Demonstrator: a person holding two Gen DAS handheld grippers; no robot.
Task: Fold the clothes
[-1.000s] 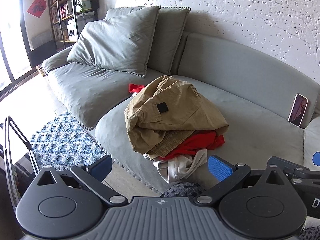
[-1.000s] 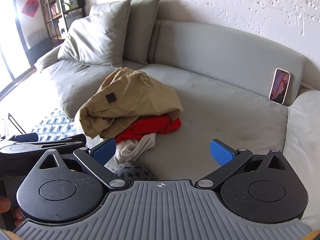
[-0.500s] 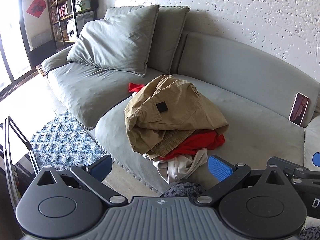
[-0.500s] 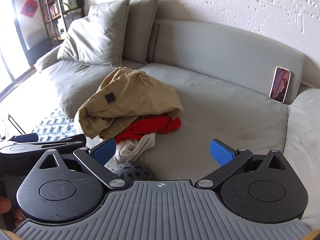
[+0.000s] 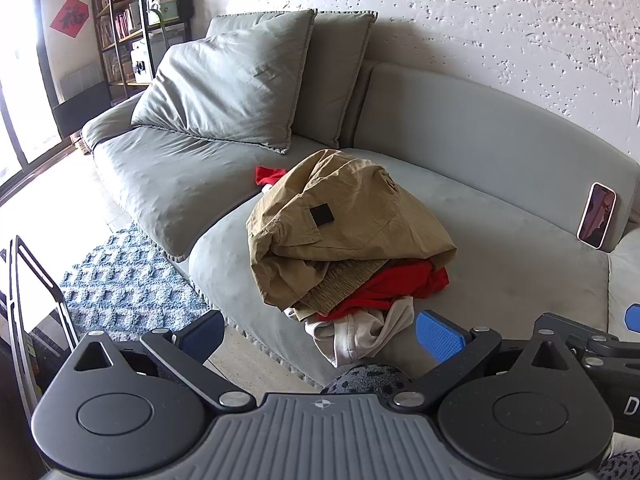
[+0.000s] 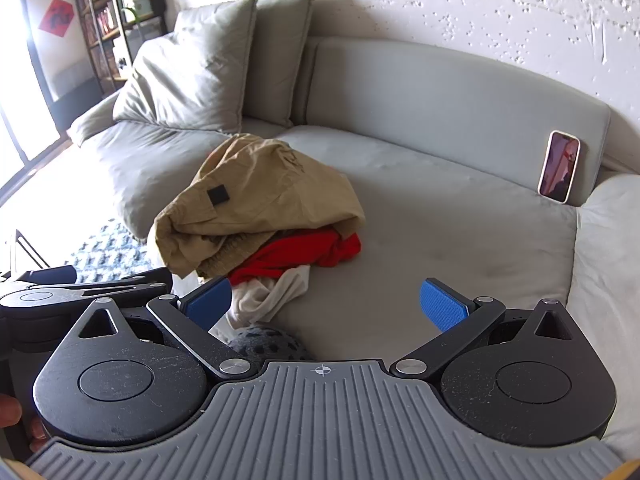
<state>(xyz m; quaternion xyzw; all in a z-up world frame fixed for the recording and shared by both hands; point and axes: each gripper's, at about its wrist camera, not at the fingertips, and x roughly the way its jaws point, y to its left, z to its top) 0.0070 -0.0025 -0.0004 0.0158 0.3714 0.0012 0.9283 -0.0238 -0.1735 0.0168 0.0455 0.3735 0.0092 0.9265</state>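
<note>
A heap of clothes lies on the grey sofa (image 5: 500,264). A crumpled tan garment (image 5: 340,220) with a small black patch is on top, over a red garment (image 5: 392,284) and a white one (image 5: 360,332). The heap also shows in the right wrist view, with the tan garment (image 6: 256,200), the red garment (image 6: 304,256) and the white garment (image 6: 272,300). My left gripper (image 5: 320,334) is open and empty, in front of the heap's near edge. My right gripper (image 6: 324,304) is open and empty, just right of the heap above the bare seat.
A phone (image 5: 597,220) leans on the sofa back at the right; it also shows in the right wrist view (image 6: 559,172). Two large grey cushions (image 5: 232,84) sit at the sofa's left. A blue rug (image 5: 120,280) covers the floor. A bookshelf (image 5: 124,20) stands far left.
</note>
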